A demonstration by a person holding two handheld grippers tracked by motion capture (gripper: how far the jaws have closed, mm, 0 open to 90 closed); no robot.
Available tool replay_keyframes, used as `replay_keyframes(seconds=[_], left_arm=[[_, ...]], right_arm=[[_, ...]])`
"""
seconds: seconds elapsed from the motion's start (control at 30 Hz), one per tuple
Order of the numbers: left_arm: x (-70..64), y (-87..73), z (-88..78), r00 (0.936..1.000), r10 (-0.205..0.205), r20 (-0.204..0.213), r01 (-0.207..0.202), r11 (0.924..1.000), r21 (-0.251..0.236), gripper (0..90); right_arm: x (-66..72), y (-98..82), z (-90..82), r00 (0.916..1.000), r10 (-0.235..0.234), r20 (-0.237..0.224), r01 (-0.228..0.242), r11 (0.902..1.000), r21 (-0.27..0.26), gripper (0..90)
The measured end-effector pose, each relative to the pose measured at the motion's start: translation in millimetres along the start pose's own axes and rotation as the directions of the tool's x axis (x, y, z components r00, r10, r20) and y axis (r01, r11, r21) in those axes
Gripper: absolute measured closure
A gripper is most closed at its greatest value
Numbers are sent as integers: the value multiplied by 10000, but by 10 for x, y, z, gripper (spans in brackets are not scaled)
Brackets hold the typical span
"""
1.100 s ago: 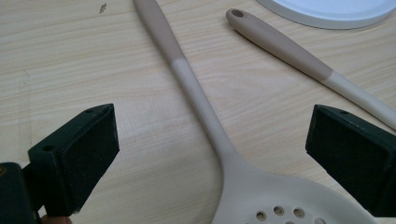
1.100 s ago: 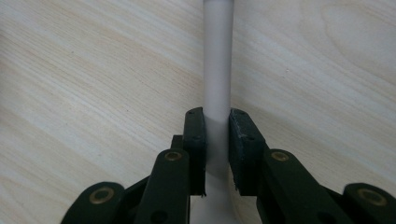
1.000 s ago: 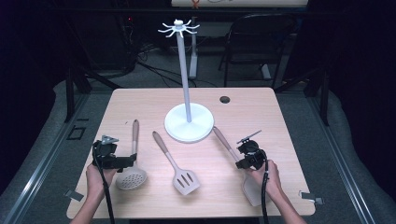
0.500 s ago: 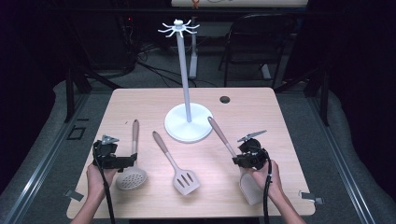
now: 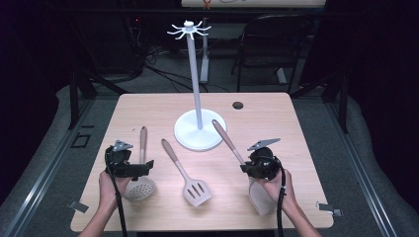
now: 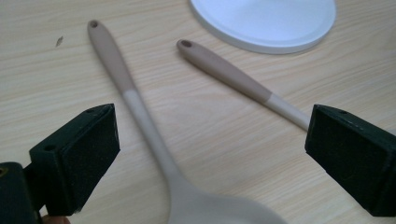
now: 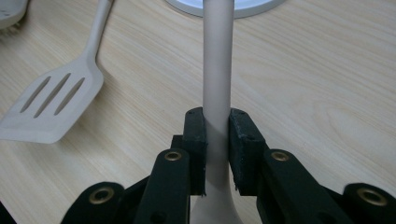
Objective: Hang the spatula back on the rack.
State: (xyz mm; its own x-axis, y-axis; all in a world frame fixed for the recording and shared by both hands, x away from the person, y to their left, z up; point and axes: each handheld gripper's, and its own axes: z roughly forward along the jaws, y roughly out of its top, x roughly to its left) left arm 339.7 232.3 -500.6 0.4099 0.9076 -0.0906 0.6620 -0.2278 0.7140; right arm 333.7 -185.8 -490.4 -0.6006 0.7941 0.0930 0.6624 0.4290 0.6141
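My right gripper is shut on the handle of a pale spatula. The handle slants up toward the white stand's base, and the blade hangs below my hand near the table. The left gripper is open, with its jaws set wide above the skimmer spoon. Between the two hands a slotted turner lies flat on the table; its handle also crosses the left gripper view. The stand's thin pole rises to a ring of hooks.
The stand's round base sits mid-table, just past the tool handles. A small dark round hole marks the far right of the wooden table. A chair and cables are on the floor behind.
The right gripper has risen with the spatula, and the handle's tip has swung left toward the stand's base. My left gripper has shifted slightly right over the skimmer's handle.
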Motion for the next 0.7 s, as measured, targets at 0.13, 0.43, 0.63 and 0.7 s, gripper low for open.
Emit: replay_keyframes(seconds=[0.13,0.43,0.63,0.7], left_arm=[[-76,55,18,9994,34,334,-30,9999,-101,31],[-301,206,99,9932,360,1108,-330,9991,-282,38],[-433,263,179,9865,376,1594,-327,9989,-335,42],[-487,284,215,9829,459,1782,-407,9986,-327,42]], right_arm=[[31,13,-5,9999,-138,-48,137,9998,-132,784],[155,89,26,9983,-564,-109,560,9977,-394,784],[231,142,56,9955,-936,-109,930,9944,-500,784],[249,156,61,9946,-1033,-74,1028,9934,-508,783]])
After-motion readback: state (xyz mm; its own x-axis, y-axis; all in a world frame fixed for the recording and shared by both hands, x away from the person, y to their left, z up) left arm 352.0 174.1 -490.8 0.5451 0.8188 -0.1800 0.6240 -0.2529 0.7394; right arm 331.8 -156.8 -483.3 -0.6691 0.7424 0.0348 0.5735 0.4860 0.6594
